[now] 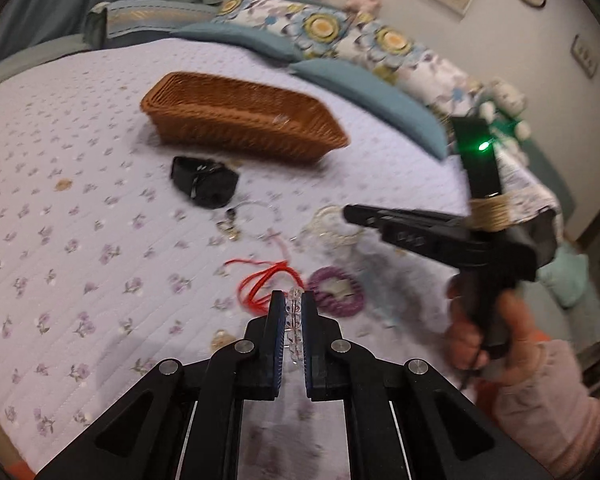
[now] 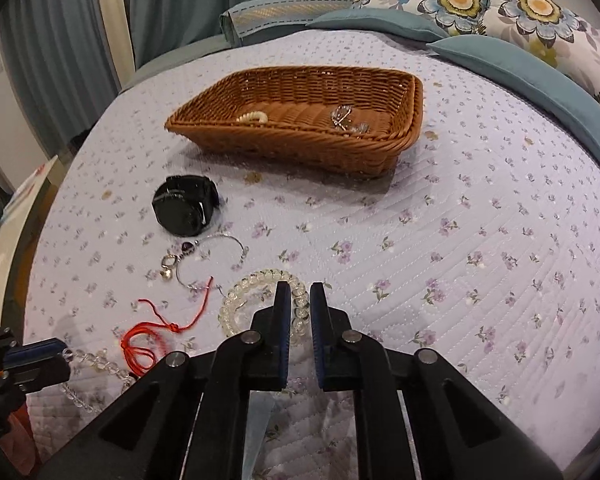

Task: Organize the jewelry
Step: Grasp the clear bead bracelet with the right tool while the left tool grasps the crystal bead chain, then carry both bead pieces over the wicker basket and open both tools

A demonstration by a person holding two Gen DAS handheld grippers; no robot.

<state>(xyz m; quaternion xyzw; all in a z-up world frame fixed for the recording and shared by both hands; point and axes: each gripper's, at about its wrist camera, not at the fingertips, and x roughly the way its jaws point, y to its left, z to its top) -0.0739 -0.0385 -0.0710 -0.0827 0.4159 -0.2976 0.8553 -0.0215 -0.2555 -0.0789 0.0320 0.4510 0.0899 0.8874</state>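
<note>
A brown wicker basket (image 2: 300, 92) lies on the quilt and holds a pearl piece (image 2: 254, 117) and a silver piece (image 2: 346, 120). My left gripper (image 1: 294, 300) is shut on a clear bead bracelet (image 1: 293, 320), which also shows in the right wrist view (image 2: 92, 360). My right gripper (image 2: 300, 292) is shut on the rim of a second clear bead bracelet (image 2: 256, 300) lying on the quilt. A black watch (image 2: 184, 208), a silver chain bracelet (image 2: 212, 260), a red cord (image 2: 156, 332) and a purple hair tie (image 1: 336, 290) lie near.
The flowered quilt (image 2: 460, 240) covers the bed. Blue and flowered pillows (image 2: 520, 12) line the far edge. Curtains (image 2: 60, 40) hang at the back left. The right gripper body (image 1: 440, 232) and its hand show in the left wrist view.
</note>
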